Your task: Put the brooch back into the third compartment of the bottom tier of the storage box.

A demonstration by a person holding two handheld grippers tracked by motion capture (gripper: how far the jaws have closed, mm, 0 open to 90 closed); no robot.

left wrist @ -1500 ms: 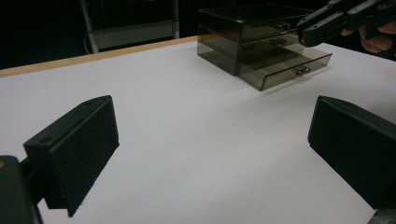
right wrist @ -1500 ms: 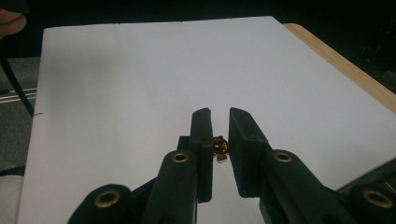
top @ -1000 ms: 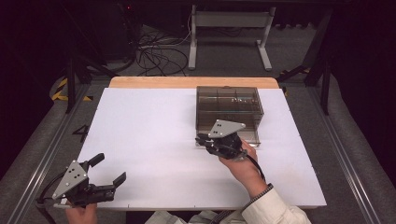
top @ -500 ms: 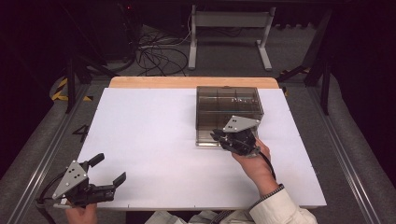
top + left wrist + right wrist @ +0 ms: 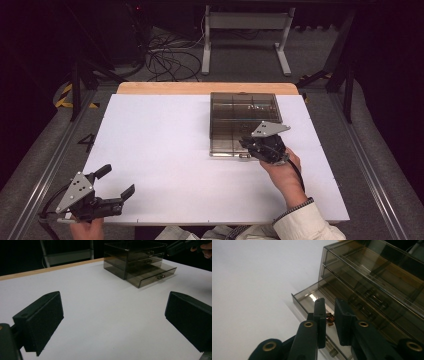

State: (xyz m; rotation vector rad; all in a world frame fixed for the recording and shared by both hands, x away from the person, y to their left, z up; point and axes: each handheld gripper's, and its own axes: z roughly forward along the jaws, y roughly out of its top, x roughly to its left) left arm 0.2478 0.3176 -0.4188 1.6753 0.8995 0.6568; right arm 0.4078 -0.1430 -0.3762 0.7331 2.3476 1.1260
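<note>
My right gripper point(image 5: 329, 322) sits at the front of the smoky plastic drawer box point(image 5: 244, 120), jaws narrowed around the small knob point(image 5: 330, 319) of the pulled-out bottom drawer point(image 5: 152, 276); I cannot tell if they touch it. My left gripper point(image 5: 116, 182) hangs wide open over the near left corner of the white tabletop point(image 5: 165, 150), well apart from the box.

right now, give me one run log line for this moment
right hand-held gripper: jaws around bottom drawer knob | bottom drawer: partly out | left hand-held gripper: open, near table corner
</note>
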